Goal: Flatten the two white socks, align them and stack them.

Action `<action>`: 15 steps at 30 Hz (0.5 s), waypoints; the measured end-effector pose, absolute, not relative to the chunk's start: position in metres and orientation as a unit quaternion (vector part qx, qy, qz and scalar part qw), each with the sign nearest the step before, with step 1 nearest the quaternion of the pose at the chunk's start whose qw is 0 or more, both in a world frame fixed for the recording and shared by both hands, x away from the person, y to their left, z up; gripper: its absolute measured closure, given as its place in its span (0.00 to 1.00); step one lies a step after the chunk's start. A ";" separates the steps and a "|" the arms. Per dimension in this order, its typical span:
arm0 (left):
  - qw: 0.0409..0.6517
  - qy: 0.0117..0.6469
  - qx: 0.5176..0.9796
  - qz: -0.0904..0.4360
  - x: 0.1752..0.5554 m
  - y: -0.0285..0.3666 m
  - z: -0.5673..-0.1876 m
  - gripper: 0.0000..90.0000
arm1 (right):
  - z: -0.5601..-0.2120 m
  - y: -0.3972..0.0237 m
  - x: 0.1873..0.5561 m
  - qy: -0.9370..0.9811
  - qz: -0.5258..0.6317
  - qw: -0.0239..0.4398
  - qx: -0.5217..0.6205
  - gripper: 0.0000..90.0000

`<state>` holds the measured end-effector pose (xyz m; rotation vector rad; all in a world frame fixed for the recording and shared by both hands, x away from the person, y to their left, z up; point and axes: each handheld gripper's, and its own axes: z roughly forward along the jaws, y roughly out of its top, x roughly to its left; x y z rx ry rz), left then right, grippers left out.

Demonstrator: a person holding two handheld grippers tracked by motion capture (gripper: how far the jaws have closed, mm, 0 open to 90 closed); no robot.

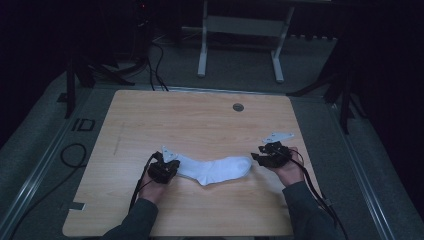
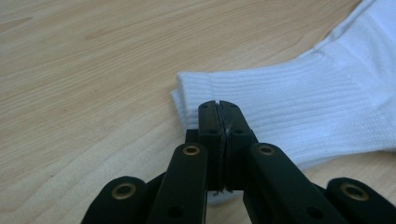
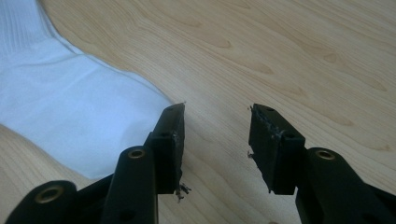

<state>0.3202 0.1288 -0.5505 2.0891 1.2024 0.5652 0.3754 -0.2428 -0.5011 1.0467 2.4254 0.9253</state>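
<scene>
L tongs (image 2: 218, 109) clamp sock (image 1: 216, 169) cuff, R tongs (image 3: 217, 122) gape empty by toe: re-grip toe w/o dragging on desk (image 1: 200, 120).

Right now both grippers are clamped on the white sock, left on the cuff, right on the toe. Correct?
Not quite. The left gripper is shut on the white sock at the cuff, but the right gripper is open beside the toe, gripping nothing, as the right gripper view shows.

White sock (image 1: 215, 170) with ribbed cuff; light wood-grain desk (image 1: 200, 120) bearing a grey round cap (image 1: 238, 107) near its far edge; black grippers; dark grey sleeves (image 1: 140, 222).
</scene>
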 end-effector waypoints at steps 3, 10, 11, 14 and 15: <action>0.326 0.457 0.799 0.216 0.324 0.130 -0.551 0.98 | -0.501 -0.243 0.375 0.854 0.326 0.170 0.369 0.61; 0.341 0.458 0.794 0.210 0.329 0.135 -0.549 0.95 | -0.503 -0.243 0.375 0.852 0.325 0.171 0.374 0.61; 0.342 0.457 0.794 0.209 0.328 0.136 -0.547 0.95 | -0.503 -0.243 0.375 0.851 0.326 0.170 0.375 0.61; 0.357 0.460 0.788 0.200 0.327 0.141 -0.542 0.94 | -0.503 -0.243 0.375 0.850 0.327 0.170 0.375 0.61; 0.361 0.461 0.787 0.197 0.327 0.142 -0.541 0.94 | -0.503 -0.244 0.376 0.850 0.327 0.170 0.375 0.61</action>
